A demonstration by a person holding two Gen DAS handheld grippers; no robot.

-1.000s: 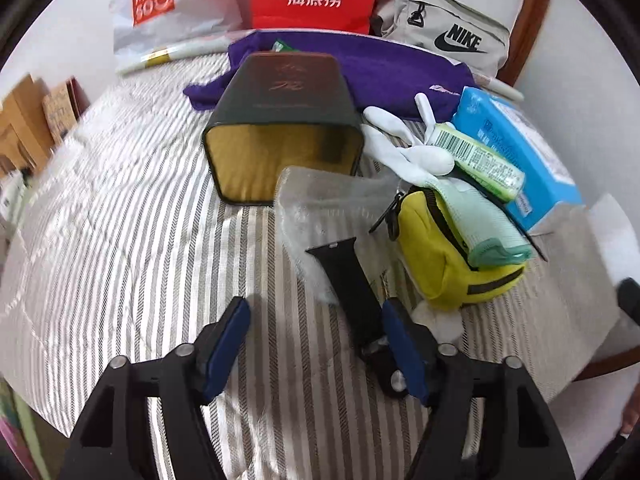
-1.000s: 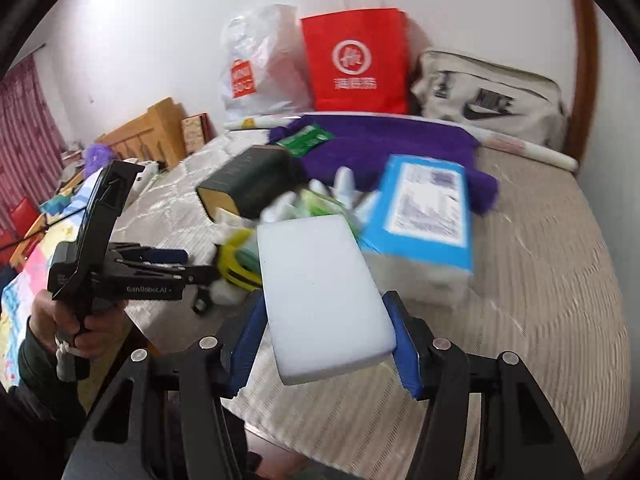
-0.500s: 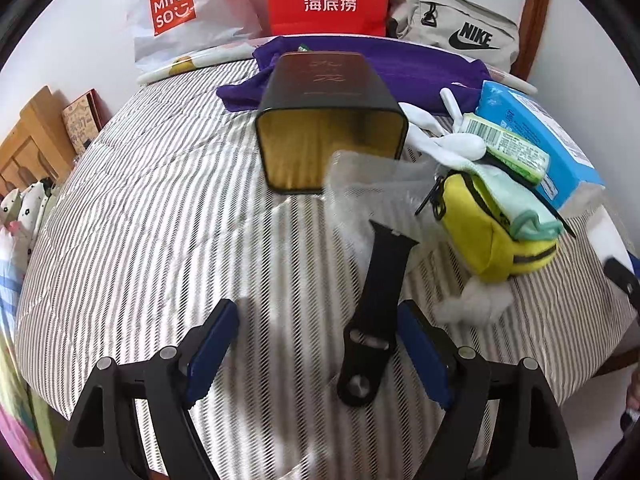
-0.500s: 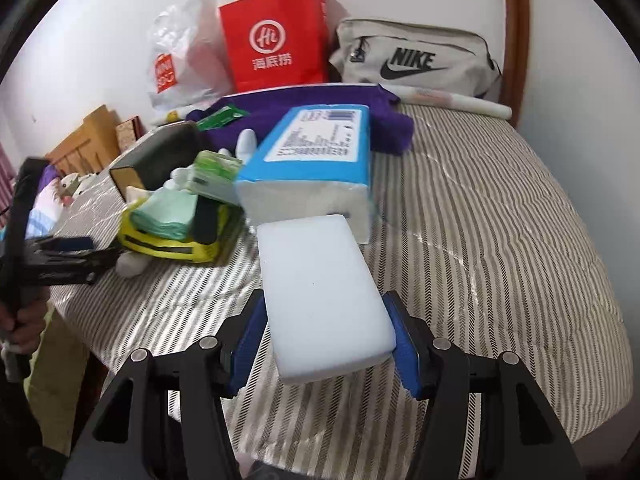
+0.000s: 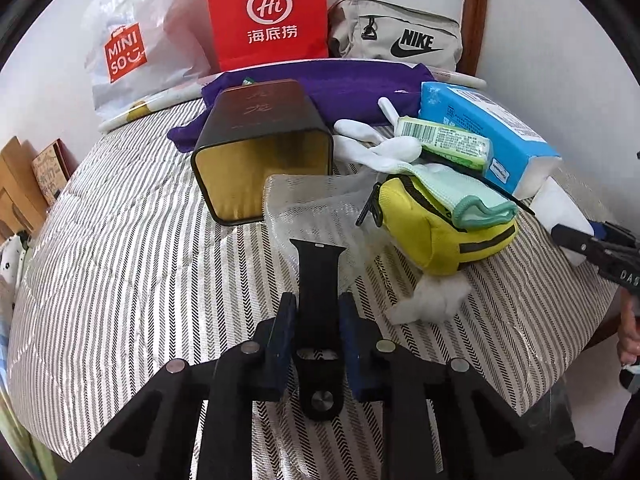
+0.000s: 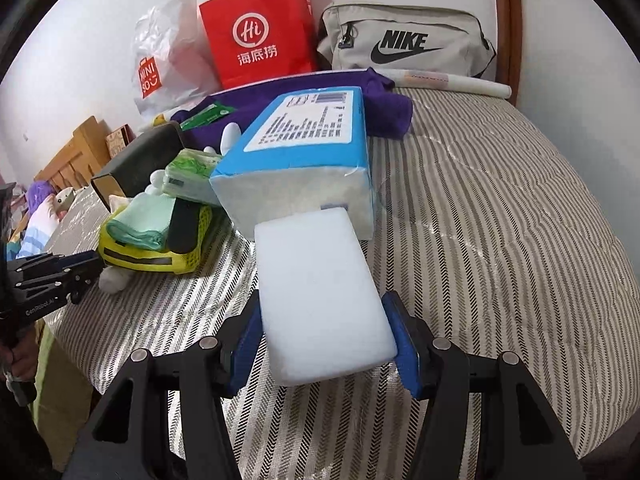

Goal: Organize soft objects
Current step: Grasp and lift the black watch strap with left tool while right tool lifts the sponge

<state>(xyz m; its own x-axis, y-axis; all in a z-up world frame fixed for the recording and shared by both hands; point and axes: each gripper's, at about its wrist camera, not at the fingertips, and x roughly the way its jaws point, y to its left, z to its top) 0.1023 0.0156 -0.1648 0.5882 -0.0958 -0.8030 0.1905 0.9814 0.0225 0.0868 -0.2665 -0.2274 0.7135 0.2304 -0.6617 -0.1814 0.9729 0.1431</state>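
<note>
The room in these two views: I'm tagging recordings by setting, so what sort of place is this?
Most likely a home bedroom. The work surface is a bed with a striped quilted cover, a wooden headboard stands against the white wall, and shopping bags and a Nike bag are piled at its far edge.

Bed w/ striped quilt (image 5: 120,264) carried everything. Ahead of left fingers (image 5: 285,332): clear plastic bag (image 5: 304,204), dark tin (image 5: 260,140) on its side, yellow pouch (image 5: 436,232) to their right. Ahead of right fingers (image 6: 404,344): blue tissue pack (image 6: 304,160), purple cloth (image 6: 384,108) behind it.
</note>
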